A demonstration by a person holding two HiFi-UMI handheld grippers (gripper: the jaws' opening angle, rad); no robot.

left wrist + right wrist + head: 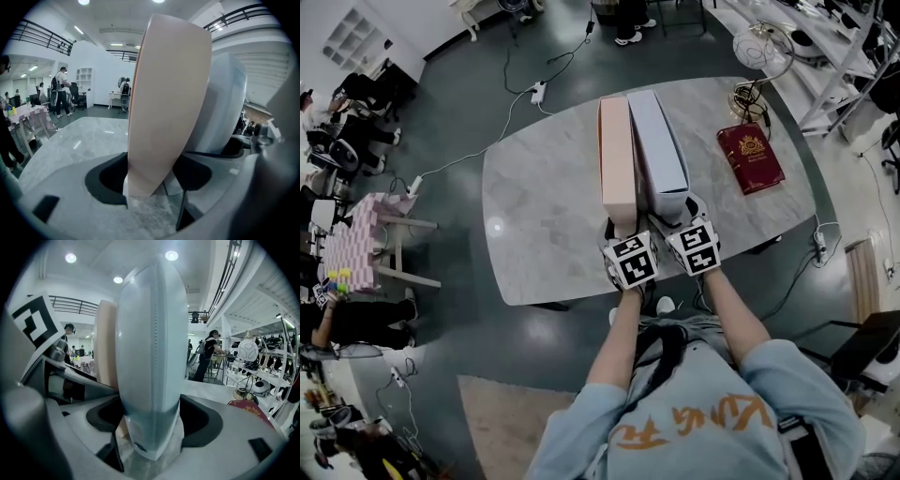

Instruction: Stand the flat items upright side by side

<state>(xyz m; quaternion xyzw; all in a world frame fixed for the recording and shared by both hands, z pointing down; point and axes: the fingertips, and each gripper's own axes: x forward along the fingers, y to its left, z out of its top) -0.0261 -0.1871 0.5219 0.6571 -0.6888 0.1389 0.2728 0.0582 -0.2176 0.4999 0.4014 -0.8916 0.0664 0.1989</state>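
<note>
Marble table [539,202] in open workroom carries both flat items on edge, long sides touching, near centre; left tongs [622,228] pinch near end of peach case [617,150]; right tongs [673,217] pinch near end of pale blue case [656,141]; grips likely steady narrow bases against tipping; red book [751,157] lies flat, well apart at right.
</note>
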